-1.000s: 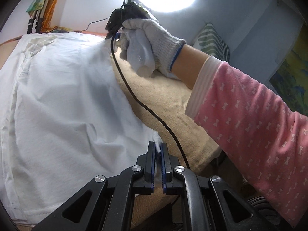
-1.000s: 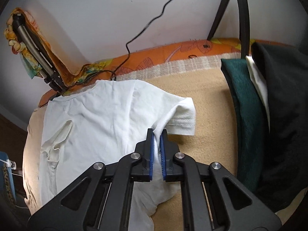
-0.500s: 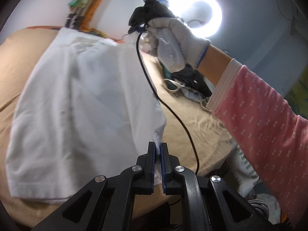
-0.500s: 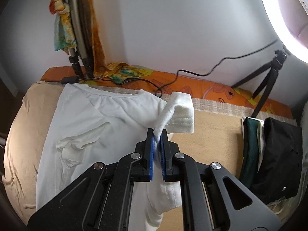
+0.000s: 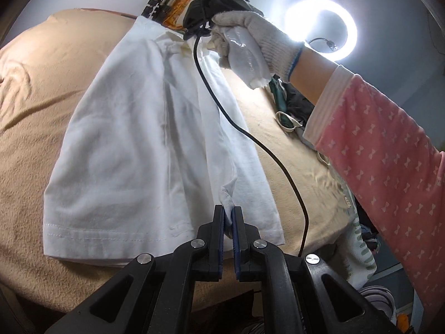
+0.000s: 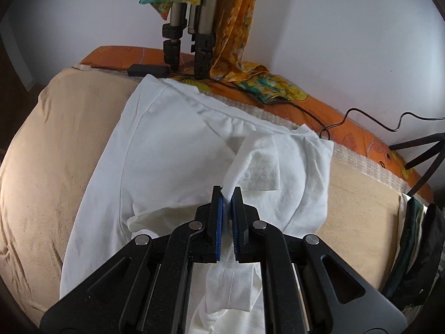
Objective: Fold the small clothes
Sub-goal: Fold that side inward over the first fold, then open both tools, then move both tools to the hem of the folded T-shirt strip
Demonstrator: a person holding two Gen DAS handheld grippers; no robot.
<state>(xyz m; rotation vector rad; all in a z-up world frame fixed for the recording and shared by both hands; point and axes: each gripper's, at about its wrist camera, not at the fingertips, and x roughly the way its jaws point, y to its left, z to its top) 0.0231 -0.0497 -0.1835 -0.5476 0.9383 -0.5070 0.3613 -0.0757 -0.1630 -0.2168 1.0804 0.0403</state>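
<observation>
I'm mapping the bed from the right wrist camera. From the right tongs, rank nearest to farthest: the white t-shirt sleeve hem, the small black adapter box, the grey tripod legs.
1. Stitched hem of the white t-shirt sleeve, just ahead of the right tongs, slightly right.
2. Small black adapter box, at the bed's far edge, left.
3. Grey tripod legs, standing just behind the box against the wall.

left wrist: hem-end, close | right wrist: sleeve-end | shared: white shirt [image 5: 144, 144]
</observation>
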